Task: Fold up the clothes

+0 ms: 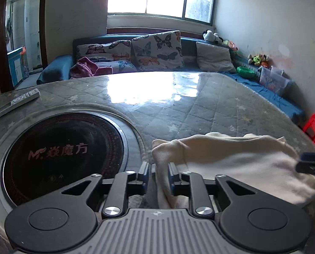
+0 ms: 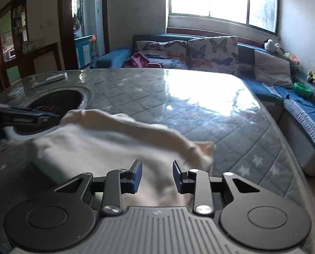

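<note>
Pinching a bunched edge of the cream garment [image 1: 237,165] between the blue pads: left tool [image 1: 158,175], low centre of the left wrist view, nearly pressed together with cloth between. Spread apart over the cloth, gripping nothing: right tool [image 2: 157,176], low centre of the right wrist view.

Best handled, by judgement: lower the right tool onto the near hem, close on a single layer, match the left tool's height, then carry both edges together across so the fold lands square. Worth avoiding: dragging cloth onto the dark round cooktop [image 1: 62,154] at lower left of the left view.

Garment: cream, soft, thick-looking, lying rumpled on the quilted, glossy-covered table [image 2: 178,97], lower middle of both views, a raised ridge running across it, one small corner poking out at its right end [image 2: 206,148]. Blurred in places; type of garment unclear.
</note>
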The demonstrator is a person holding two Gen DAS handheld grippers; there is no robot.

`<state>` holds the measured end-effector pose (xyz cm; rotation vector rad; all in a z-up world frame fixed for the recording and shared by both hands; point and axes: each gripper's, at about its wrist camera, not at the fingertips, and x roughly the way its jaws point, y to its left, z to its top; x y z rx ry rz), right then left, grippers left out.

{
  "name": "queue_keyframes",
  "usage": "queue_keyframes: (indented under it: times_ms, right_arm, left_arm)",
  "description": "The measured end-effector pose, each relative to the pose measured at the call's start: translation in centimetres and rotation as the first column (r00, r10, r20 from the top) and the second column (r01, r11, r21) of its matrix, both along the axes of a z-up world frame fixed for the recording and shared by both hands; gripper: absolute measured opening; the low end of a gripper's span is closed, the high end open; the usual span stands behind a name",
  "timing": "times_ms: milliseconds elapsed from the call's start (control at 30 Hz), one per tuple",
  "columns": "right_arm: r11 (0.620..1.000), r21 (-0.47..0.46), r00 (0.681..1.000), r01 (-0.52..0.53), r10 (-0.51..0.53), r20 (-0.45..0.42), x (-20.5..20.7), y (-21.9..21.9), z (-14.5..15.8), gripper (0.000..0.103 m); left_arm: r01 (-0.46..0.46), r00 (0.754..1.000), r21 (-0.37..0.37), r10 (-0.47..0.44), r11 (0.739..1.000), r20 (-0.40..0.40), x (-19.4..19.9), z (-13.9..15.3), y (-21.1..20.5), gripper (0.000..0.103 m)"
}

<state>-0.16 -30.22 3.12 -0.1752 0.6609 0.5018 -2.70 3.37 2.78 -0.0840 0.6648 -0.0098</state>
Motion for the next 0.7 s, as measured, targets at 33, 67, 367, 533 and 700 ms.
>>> queue_keyframes:
  times_ms: [33, 67, 367, 533, 700]
  right_arm:
    - [1.0, -0.004, 1.0, 0.01, -0.01, -0.003, 0.8, -0.1, -0.1, 0.03]
    - [1.0, -0.008, 1.0, 0.02, -0.02, -0.008, 1.5, -0.1, -0.3, 0.029]
    - [0.996, -0.051, 0.996, 0.074, -0.077, -0.049, 5.4, 0.2, -1.8, 0.024]
    - [0.998, -0.056, 1.0, 0.005, -0.005, -0.007, 3.0, 1.4, -0.3, 0.025]
    - [0.993, -0.058, 0.995, -0.1, 0.101, 0.013, 0.1, 3.5, 0.9, 0.025]
  left_arm:
    - [0.002, 1.0, -0.002, -0.002, 1.0, 0.001, -0.2, 0.0, -0.1, 0.028]
    - [0.005, 1.0, -0.004, -0.005, 1.0, 0.001, -0.3, 0.1, -0.2, 0.028]
    - [-0.029, 0.999, -0.02, 0.028, 0.999, -0.035, -1.0, -0.3, 0.7, 0.04]
    - [-0.059, 0.998, -0.011, 0.059, 0.998, -0.024, -1.4, 0.3, 1.5, 0.05]
    - [-0.093, 0.995, -0.023, 0.092, 0.995, -0.035, -1.4, 0.5, 2.0, 0.06]
